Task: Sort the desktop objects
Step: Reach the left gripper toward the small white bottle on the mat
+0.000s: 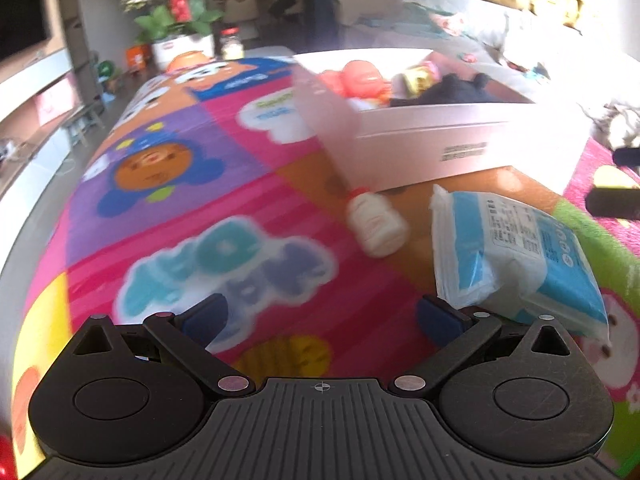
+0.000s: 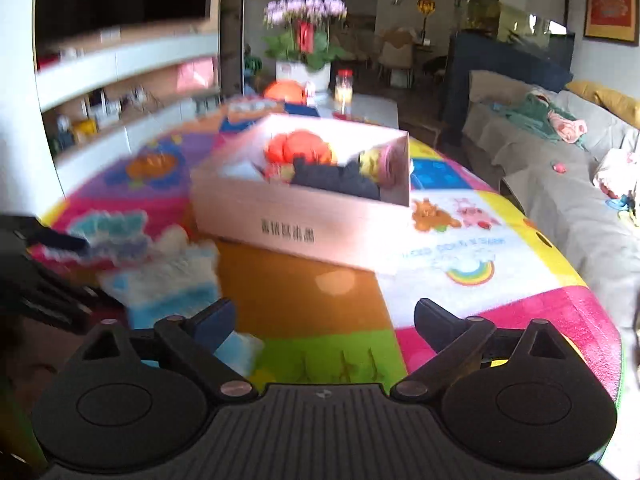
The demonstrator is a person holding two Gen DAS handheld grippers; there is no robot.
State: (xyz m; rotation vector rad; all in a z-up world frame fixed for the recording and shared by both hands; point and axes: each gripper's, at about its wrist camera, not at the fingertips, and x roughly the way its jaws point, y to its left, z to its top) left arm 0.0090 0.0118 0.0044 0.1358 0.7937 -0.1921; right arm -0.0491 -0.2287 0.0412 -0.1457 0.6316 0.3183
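Between box (image 1: 420, 148) and mat edge (image 1: 52, 240), bare mat; jaws wide.

A small white bottle (image 1: 376, 226) lies tipped beside a blue-white tissue pack (image 1: 516, 256) (both before the filled white box (image 1: 440, 144)).

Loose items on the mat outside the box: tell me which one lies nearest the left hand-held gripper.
The blue-and-white tissue pack, right beside the gripper's right finger; the small white bottle lies farther off, near the box.
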